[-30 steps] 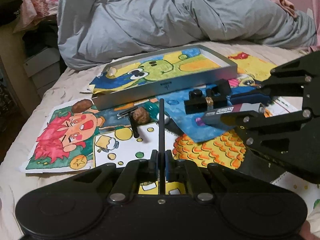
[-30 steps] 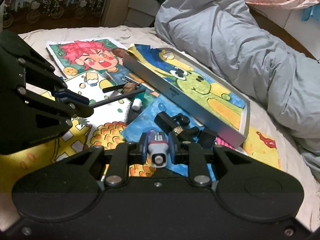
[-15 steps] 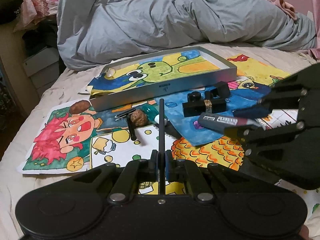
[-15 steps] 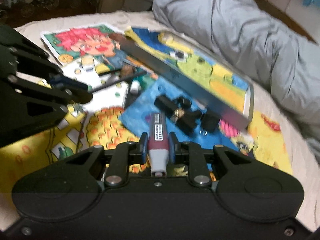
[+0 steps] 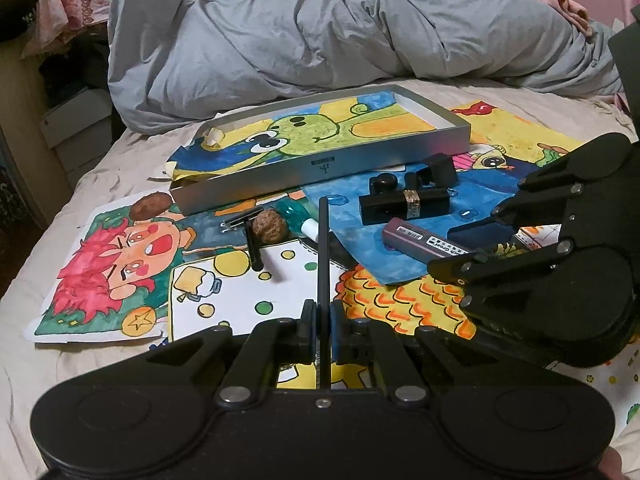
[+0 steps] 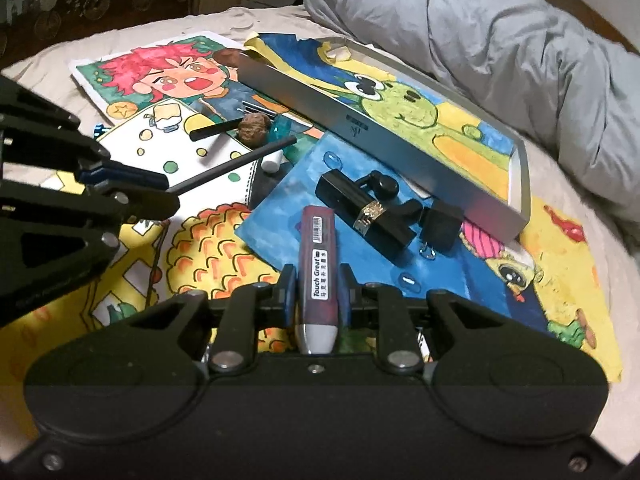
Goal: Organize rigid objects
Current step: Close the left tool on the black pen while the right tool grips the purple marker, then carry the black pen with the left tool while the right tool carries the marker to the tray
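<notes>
Grip on both tools is already made: the left gripper (image 5: 323, 330) has its fingers closed on a thin black stick (image 5: 322, 256), and the right gripper (image 6: 316, 294) pinches a maroon pen-shaped tube (image 6: 317, 256) printed "Touch Great". Both are held above the drawings spread over the bed (image 5: 120, 152), with the silver tray (image 5: 320, 166) lying beyond them, a frog painting inside it.

The stick looks light, stiff and very narrow, so it could pivot or slide between the pads; it is held near 1 end, leaving a long free length. The tube looks like smooth hard plastic, light and fairly slick, and is clamped across its body near the pale tip, a steadier hold.

Loose on the paper remain a black lipstick case (image 5: 404, 204) with a gold band, a walnut (image 5: 271, 231), a razor (image 5: 249, 236) and a small teal bottle (image 5: 298, 218). All seem rigid and light; the walnut would roll.
</notes>
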`<state>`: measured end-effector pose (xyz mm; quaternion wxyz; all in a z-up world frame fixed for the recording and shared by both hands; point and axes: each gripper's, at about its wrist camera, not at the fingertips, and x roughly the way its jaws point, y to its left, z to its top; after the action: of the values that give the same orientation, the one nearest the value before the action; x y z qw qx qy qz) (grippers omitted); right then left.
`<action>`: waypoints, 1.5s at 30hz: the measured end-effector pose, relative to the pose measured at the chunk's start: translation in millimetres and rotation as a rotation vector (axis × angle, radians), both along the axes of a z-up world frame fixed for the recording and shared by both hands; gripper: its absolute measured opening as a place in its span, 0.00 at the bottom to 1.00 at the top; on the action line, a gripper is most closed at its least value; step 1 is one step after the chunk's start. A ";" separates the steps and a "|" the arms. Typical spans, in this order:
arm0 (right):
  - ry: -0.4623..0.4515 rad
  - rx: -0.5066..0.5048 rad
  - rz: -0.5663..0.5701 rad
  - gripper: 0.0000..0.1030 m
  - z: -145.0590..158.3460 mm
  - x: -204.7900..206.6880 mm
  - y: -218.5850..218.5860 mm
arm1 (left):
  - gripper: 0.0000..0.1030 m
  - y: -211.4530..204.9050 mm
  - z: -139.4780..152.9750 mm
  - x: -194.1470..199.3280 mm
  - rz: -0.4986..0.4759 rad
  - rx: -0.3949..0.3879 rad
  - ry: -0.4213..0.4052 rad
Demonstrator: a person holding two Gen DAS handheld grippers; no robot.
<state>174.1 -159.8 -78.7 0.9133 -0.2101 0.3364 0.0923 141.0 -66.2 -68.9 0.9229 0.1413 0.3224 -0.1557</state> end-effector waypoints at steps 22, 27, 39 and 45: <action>-0.218 -0.418 0.114 0.13 -18.4 -26.1 47.3 | 0.06 1.9 8.5 -5.6 0.008 -0.017 -0.035; -0.236 -0.422 0.101 0.13 -15.6 -25.4 42.0 | 0.06 3.0 8.2 -5.5 0.012 -0.023 -0.034; -0.322 -0.423 0.083 0.13 -2.8 -28.7 38.0 | 0.06 6.9 16.2 6.0 0.032 -0.081 -0.045; -0.378 -0.365 0.037 0.14 11.8 -11.8 24.4 | 0.06 1.3 34.0 30.9 0.045 -0.130 -0.085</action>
<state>162.3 -135.4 -66.9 0.9052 -0.3908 0.1672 0.0058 171.9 -64.9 -34.9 0.9463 0.0801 0.2754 -0.1495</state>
